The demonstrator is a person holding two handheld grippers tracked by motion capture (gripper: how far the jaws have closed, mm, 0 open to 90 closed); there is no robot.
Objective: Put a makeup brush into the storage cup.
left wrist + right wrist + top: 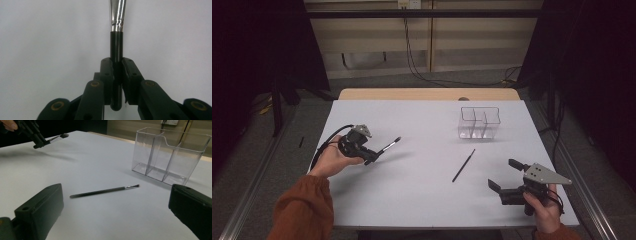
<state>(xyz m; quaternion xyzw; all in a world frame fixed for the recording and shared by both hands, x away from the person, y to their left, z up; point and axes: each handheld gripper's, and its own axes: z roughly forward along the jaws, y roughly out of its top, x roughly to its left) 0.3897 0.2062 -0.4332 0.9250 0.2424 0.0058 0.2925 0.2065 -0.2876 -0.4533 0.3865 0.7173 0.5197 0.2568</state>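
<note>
My left gripper hovers over the table's left side, shut on a makeup brush with a black handle and silver ferrule; its bristle end points toward the table's middle. In the right gripper view that brush shows at top left with the left gripper. A second thin black brush lies flat on the white table between the grippers. My right gripper rests near the front right edge, open, jaws wide apart with nothing between them. A clear three-compartment organizer stands at the back right.
The white table top ends on a wooden strip at the back. Cables hang down the far wall. Dark stands flank the table on both sides.
</note>
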